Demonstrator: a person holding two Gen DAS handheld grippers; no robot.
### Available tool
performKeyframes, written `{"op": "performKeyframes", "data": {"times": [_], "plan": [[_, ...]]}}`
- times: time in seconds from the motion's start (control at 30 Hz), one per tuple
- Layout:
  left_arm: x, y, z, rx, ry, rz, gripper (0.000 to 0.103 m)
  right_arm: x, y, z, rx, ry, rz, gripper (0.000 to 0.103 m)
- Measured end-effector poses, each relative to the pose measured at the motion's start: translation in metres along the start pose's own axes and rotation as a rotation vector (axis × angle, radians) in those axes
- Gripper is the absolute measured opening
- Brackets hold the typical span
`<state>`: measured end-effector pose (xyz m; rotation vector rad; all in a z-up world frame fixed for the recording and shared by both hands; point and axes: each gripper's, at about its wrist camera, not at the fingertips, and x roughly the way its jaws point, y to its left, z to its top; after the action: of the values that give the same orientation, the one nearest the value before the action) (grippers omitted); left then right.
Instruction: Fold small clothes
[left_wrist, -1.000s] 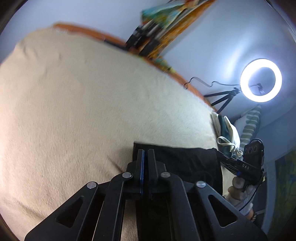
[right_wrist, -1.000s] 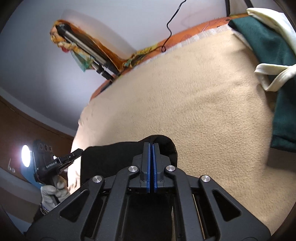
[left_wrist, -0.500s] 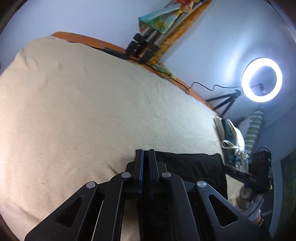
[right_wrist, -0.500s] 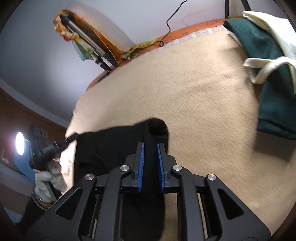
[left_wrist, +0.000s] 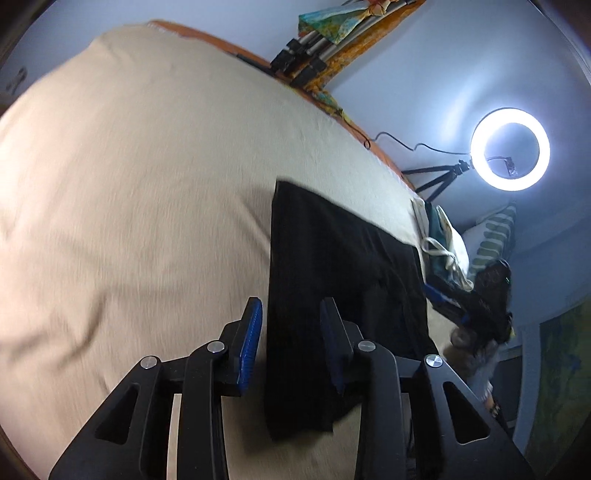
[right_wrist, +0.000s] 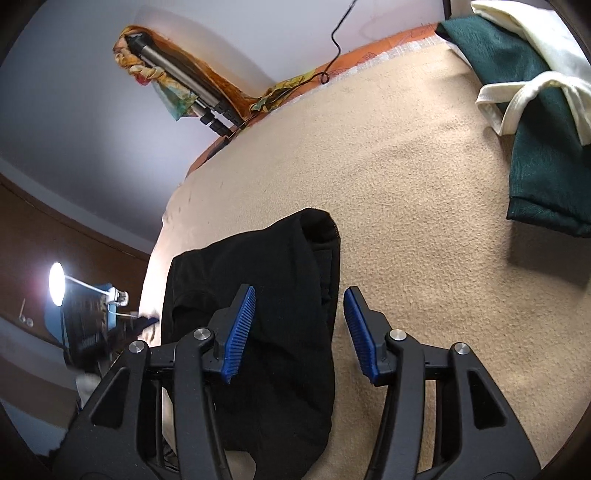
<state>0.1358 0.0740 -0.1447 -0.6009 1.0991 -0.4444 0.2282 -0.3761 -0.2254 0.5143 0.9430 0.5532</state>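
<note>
the left gripper (left_wrist: 291, 332) has just been opening; its blue-padded fingers (left_wrist: 251, 332) stand apart over the near edge of the black garment (left_wrist: 332, 266), not pressing it. the right gripper (right_wrist: 299, 325) has likewise just been opening wider, with the garment's right edge lying loose between its fingers (right_wrist: 240, 328). the black garment (right_wrist: 266, 295) lies folded on the beige blanket (right_wrist: 424, 221) of the bed. farther right sits a dark green cloth (right_wrist: 535, 155) with a cream garment (right_wrist: 517, 99) on it. a ring light (left_wrist: 509, 147) glows beyond the bed.

Blurred beige blanket (left_wrist: 129, 184), left view
</note>
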Motion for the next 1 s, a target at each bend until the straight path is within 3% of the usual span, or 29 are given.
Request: {"op": "performKeyframes", "data": {"times": [0.27, 0.5, 0.67, 0.77, 0.83, 0.87, 0.9, 1.0], "plan": [[0.004, 0.022, -0.050, -0.159, 0.074, -0.096, 0.030, 0.009, -0.011, 0.005, 0.044, -0.009, 0.040, 0.053], [0.020, 0.019, -0.049, -0.218, 0.051, -0.177, 0.031, 0.017, -0.012, 0.010, 0.068, -0.031, 0.099, 0.053], [0.035, 0.007, -0.040, -0.197, 0.032, -0.194, 0.031, 0.031, -0.002, 0.014, 0.050, -0.030, 0.118, 0.052], [0.040, -0.001, -0.039, -0.139, 0.015, -0.188, 0.027, 0.039, 0.006, 0.015, 0.038, -0.017, 0.109, 0.038], [0.038, -0.004, -0.041, -0.112, 0.011, -0.179, 0.025, 0.043, 0.010, 0.015, 0.028, -0.004, 0.116, 0.016], [0.037, -0.006, -0.041, -0.096, 0.002, -0.172, 0.012, 0.044, 0.013, 0.015, 0.022, 0.003, 0.112, 0.015], [0.035, -0.006, -0.041, -0.085, -0.001, -0.172, 0.005, 0.044, 0.017, 0.014, 0.005, -0.003, 0.086, 0.013], [0.025, -0.013, -0.041, -0.044, -0.024, -0.166, 0.005, 0.039, 0.027, 0.014, -0.023, -0.012, 0.052, 0.011]]}}
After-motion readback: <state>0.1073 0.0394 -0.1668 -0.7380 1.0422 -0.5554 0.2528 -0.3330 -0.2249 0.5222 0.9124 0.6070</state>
